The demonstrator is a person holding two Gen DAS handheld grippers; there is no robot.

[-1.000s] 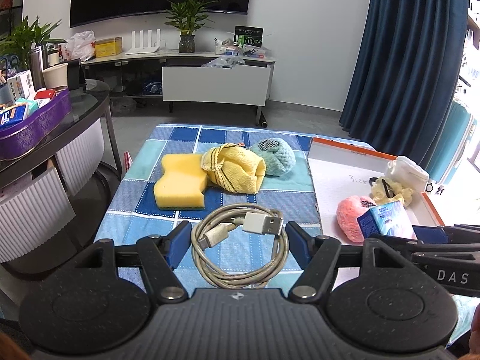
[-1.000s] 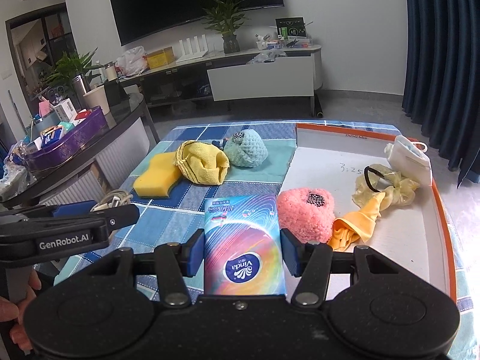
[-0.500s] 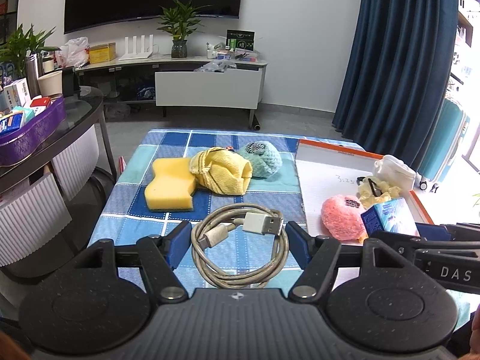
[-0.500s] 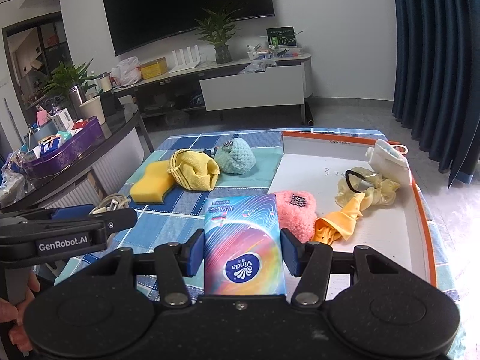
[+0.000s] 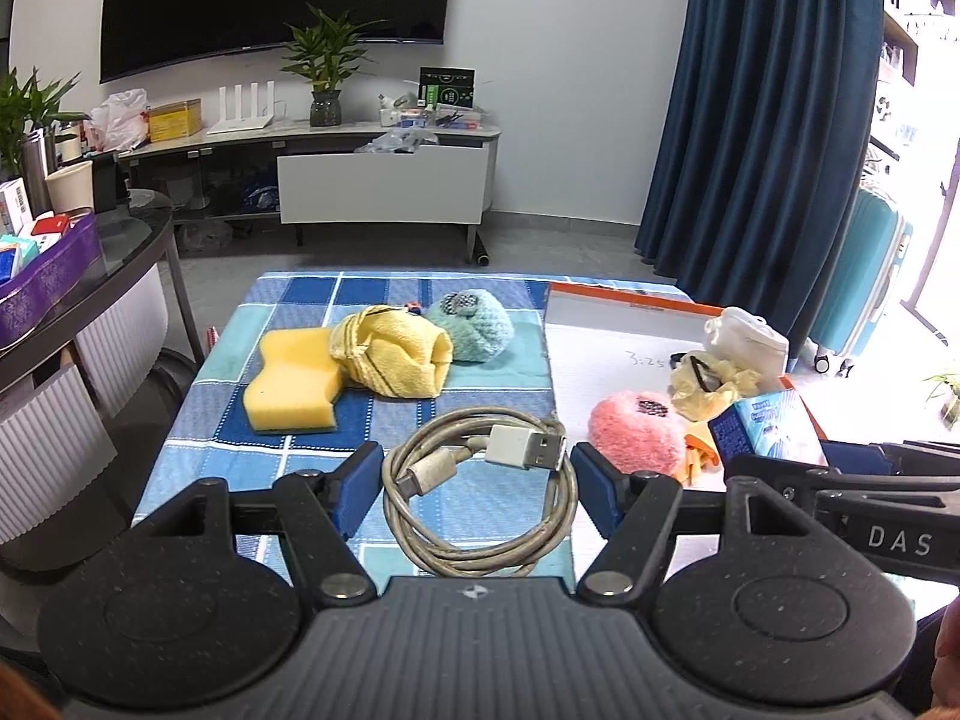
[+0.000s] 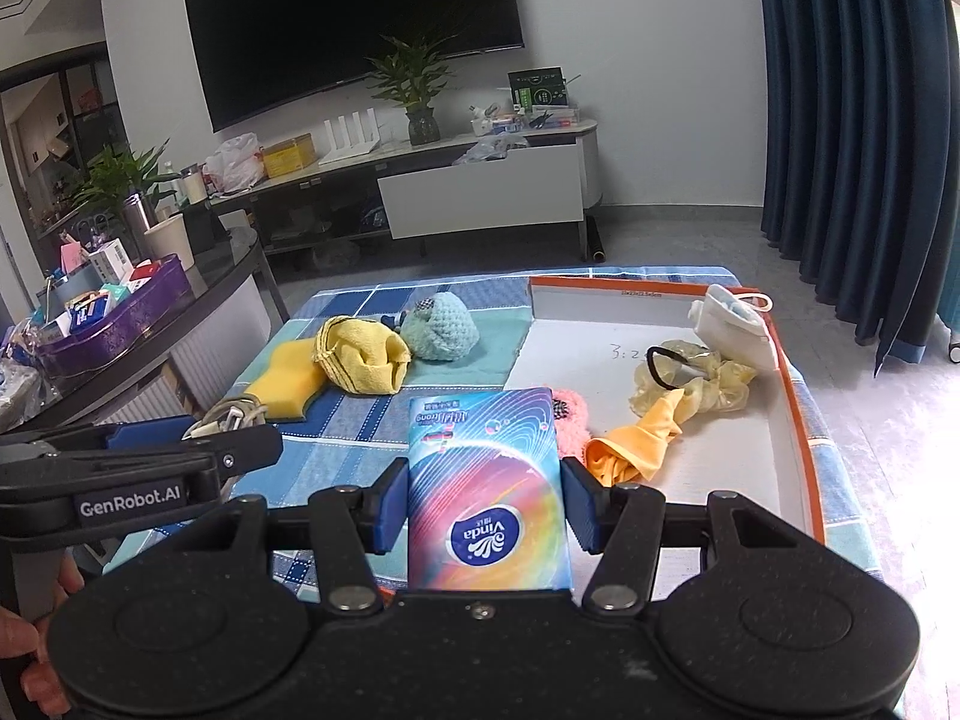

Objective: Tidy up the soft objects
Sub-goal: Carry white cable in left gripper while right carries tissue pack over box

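My left gripper is shut on a coiled beige USB cable, held above the near edge of the checked cloth. My right gripper is shut on a Vinda tissue pack, held above the near end of the white tray. On the cloth lie a yellow sponge, a yellow towel and a teal knitted ball. In the tray lie a pink fluffy ball, an orange cloth, a pale yellow scrunchie and a white mask.
A dark glass side table with a purple basket stands at the left. A TV stand is at the back, a blue curtain and a teal suitcase at the right.
Both grippers have pulled back and risen a little with their loads; the table objects look farther away. The grips have not changed.
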